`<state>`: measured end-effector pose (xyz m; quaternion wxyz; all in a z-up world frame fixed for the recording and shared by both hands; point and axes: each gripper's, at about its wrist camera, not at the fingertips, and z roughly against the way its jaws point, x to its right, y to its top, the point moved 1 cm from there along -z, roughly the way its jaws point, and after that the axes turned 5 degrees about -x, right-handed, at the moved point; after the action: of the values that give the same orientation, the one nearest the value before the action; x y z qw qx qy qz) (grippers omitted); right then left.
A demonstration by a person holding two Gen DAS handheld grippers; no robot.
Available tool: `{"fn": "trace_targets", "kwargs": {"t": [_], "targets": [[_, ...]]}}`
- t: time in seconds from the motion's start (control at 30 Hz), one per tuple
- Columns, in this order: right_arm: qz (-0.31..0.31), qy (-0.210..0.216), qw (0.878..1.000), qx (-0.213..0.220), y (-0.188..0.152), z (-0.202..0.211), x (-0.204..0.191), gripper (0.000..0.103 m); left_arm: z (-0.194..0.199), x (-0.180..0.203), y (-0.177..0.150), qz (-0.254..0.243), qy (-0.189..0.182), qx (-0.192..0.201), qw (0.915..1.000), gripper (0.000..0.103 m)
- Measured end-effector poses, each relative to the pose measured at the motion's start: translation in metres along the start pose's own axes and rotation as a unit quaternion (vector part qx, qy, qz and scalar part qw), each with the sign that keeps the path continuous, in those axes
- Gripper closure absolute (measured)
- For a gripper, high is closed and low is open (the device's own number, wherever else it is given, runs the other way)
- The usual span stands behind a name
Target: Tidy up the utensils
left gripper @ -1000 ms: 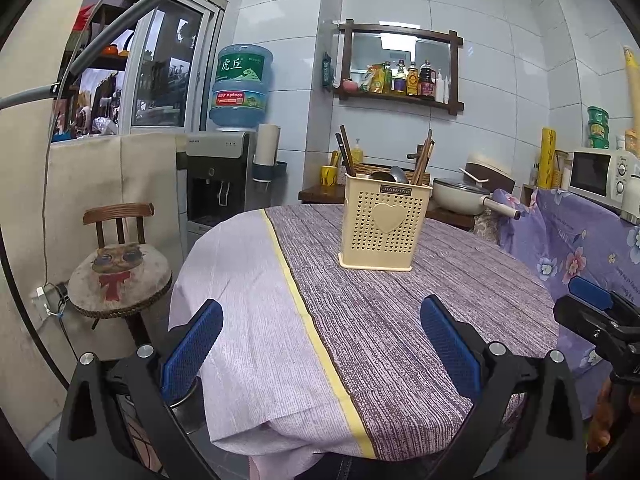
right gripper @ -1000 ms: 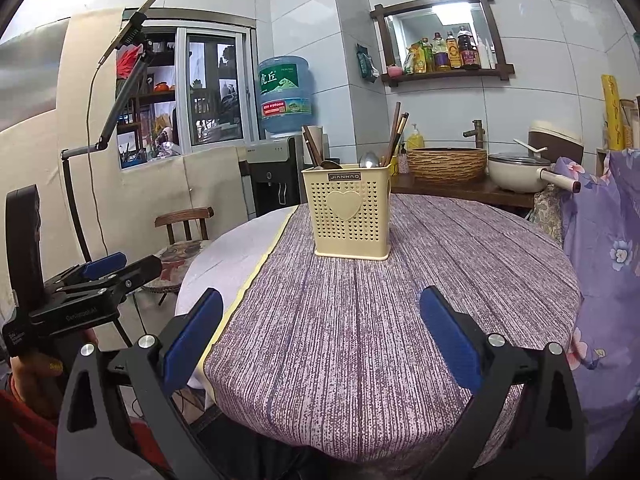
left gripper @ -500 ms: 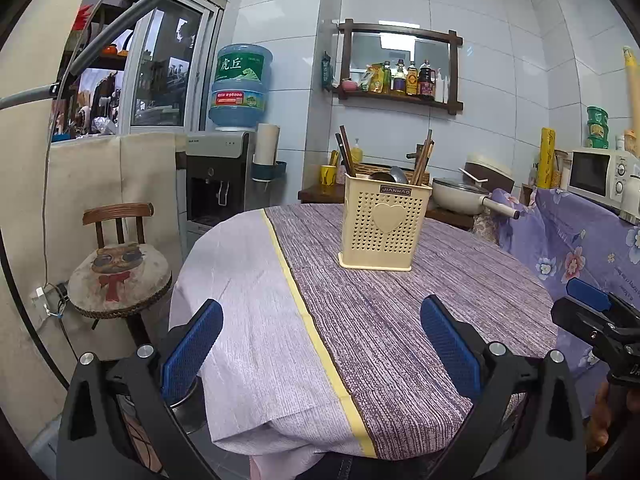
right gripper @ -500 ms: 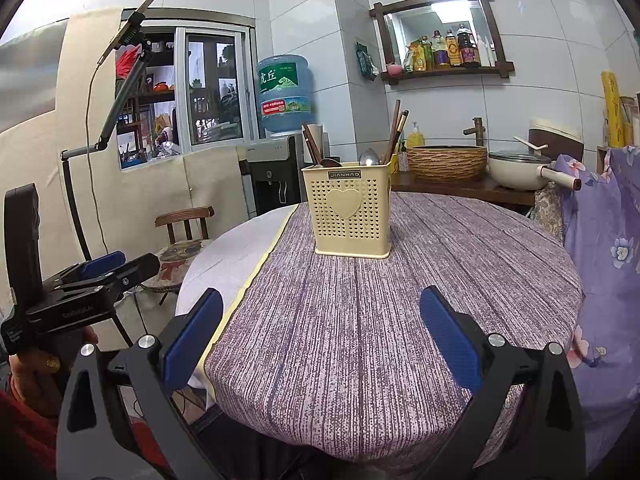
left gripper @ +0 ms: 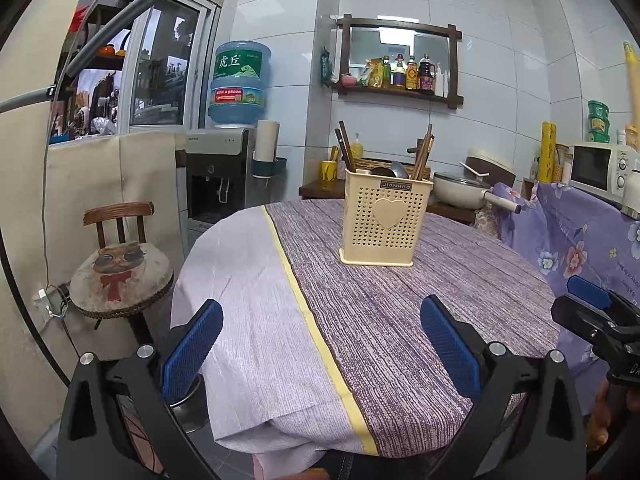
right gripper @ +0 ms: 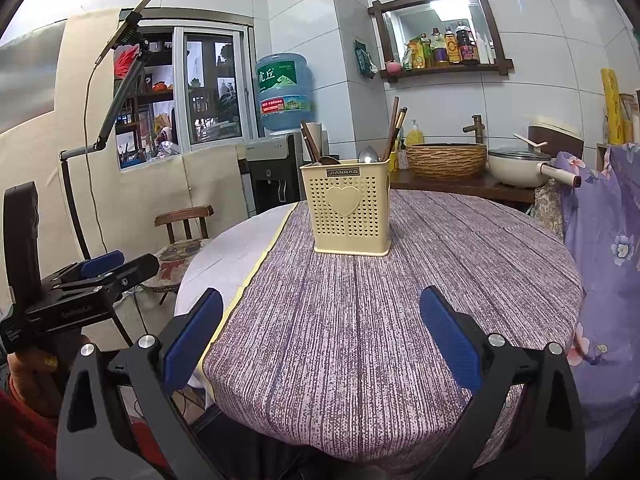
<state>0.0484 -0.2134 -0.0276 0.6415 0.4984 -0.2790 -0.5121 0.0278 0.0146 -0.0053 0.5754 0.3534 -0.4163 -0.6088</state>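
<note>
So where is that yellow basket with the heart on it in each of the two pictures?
Left wrist view: the yellow utensil holder stands on the purple tablecloth, right of centre, beyond the open left gripper.
Right wrist view: the yellow utensil holder stands just left of centre, beyond the open right gripper.
Shared landmark: the blue water bottle, behind and left of the holder in both views.

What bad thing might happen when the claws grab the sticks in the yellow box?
The tall cream plastic holder stands free on the purple striped tablecloth, so tugging the brown wooden chopsticks sideways might tip it. The cloth could also slide. Both the left claw and the right claw are open and empty.
</note>
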Motion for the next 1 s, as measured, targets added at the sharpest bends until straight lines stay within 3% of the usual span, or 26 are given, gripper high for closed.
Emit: {"fn": "trace_targets", "kwargs": {"t": [1.0], "targets": [[-0.012,0.001,1.000,-0.008,-0.0020,-0.0098,0.0011,0.006,-0.0043,-0.0040,-0.0041,0.014,0.014,-0.011,0.9997,0.005]]}}
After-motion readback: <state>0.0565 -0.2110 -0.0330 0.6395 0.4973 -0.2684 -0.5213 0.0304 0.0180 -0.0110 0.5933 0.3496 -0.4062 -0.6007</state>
